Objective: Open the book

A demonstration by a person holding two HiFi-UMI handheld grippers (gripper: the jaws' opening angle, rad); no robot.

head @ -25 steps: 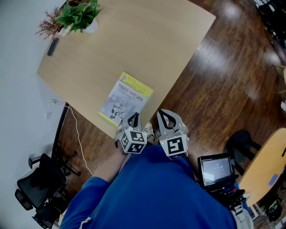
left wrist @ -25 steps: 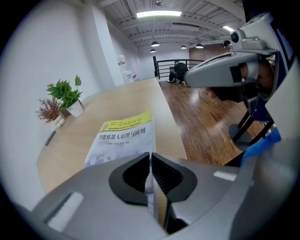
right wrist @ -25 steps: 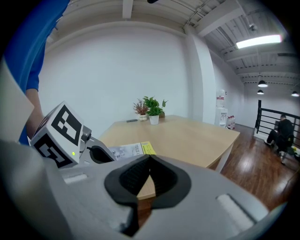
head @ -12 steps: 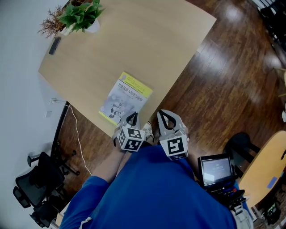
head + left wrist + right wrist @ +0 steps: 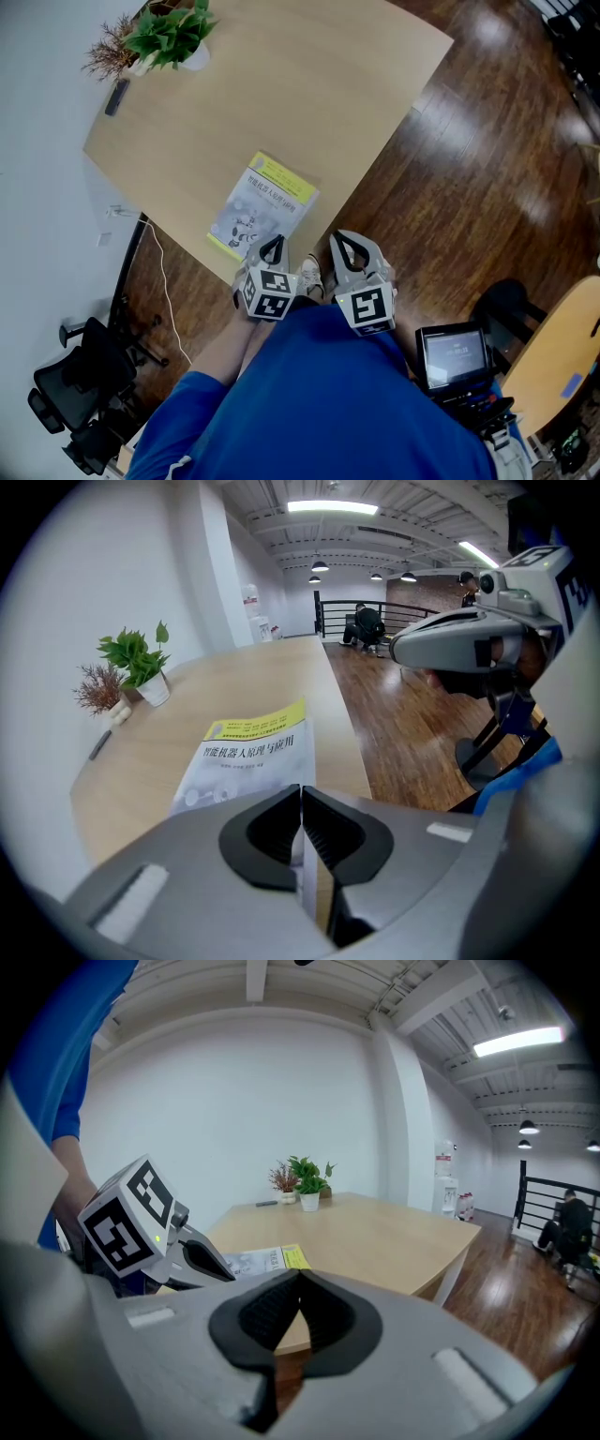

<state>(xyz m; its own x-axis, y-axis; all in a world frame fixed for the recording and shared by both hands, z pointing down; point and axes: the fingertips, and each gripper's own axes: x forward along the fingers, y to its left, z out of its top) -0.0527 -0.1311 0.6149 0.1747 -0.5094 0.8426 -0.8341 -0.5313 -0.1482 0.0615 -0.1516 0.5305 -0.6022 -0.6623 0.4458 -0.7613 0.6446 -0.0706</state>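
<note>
Both left gripper (image 5: 274,242) and right gripper (image 5: 343,236) show jaws pressed together near closed book (image 5: 262,206).

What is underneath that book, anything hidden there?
The book lies flat and closed on the light wooden table, near its edge. Only tabletop shows around it. Whether anything thin sits beneath it cannot be seen, since the book covers that spot.

The only legible print is the black Chinese title 智能机器人原理与应用 on the pale cover of the book (image 5: 251,761), which lies on the surface (image 5: 202,691) at centre-left of the left gripper view. The lines on its yellow top band are too small to read. The cube (image 5: 127,1213) at the left of the right gripper view carries black-and-white square code markers, no letters.
</note>
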